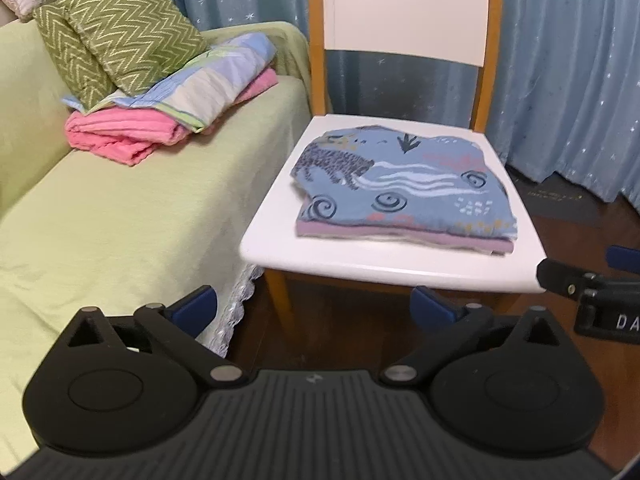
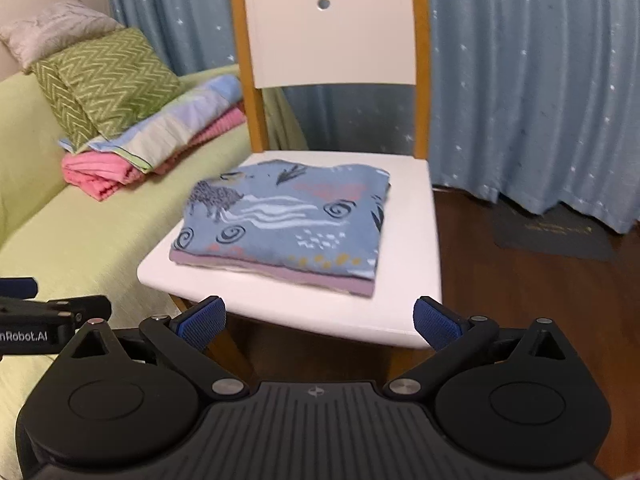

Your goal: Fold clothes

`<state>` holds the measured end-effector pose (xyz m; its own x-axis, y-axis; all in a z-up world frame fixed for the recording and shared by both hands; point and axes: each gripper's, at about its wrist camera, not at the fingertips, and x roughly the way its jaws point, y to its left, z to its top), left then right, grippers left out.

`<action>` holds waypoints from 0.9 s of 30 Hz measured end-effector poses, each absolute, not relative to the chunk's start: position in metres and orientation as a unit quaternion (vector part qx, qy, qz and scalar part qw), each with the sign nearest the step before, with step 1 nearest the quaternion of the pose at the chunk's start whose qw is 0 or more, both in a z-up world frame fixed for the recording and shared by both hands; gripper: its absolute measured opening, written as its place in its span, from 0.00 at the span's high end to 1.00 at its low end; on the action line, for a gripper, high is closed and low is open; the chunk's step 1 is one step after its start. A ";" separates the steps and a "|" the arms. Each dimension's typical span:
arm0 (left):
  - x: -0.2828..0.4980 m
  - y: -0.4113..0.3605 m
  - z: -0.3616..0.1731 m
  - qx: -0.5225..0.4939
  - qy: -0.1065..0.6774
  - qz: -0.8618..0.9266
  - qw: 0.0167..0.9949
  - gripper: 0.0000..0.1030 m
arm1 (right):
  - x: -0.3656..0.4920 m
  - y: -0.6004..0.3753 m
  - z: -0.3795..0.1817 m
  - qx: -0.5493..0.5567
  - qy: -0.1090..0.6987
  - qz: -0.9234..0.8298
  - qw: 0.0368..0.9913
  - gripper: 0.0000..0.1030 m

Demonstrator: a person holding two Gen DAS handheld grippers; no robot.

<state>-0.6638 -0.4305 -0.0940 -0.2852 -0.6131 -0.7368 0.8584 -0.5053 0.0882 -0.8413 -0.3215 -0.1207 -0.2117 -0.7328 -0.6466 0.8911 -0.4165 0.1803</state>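
With both tools held back from the chair, the left gripper (image 1: 314,308) stands with its blue pads spread wide and nothing between them. The right gripper (image 2: 320,322) is likewise spread apart and empty, just in front of the seat's front edge. Neither touches cloth.

Beyond the pads, the folded blue garment (image 2: 288,222) lies flat on the white seat of the chair (image 2: 416,312), roughly centred. It forms a compact rectangle of several layers, with a lilac layer showing along the near edge. The print shows a spotted animal, wavy white lines and dark spirals. The left edge is slightly uneven; the far corners are less square.

Judged from this layout, folding of this item is complete. Further left, a sofa (image 1: 120,216) carries a stack of folded textiles (image 1: 168,92). No unfolded clothes are in view.
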 end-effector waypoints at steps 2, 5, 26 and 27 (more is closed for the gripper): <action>-0.659 -0.429 -0.096 0.371 0.184 -0.782 0.466 0.01 | -0.838 -0.319 -0.121 0.341 0.123 -0.773 0.520 0.00; -0.647 -0.426 -0.099 0.362 0.216 -0.781 0.460 0.01 | -0.834 -0.316 -0.122 0.338 0.132 -0.779 0.511 0.00; -0.625 -0.382 -0.093 0.342 0.186 -0.743 0.544 0.01 | -0.820 -0.299 -0.114 0.348 0.107 -0.759 0.540 0.00; -0.626 -0.382 -0.093 0.343 0.189 -0.746 0.539 0.01 | -0.821 -0.299 -0.115 0.350 0.105 -0.759 0.539 0.00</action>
<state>-0.6258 -0.3822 -0.0933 -0.1837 -0.6743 -0.7153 0.9333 -0.3481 0.0885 -0.8210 -0.2994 -0.1147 -0.1733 -0.7448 -0.6444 0.8923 -0.3957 0.2174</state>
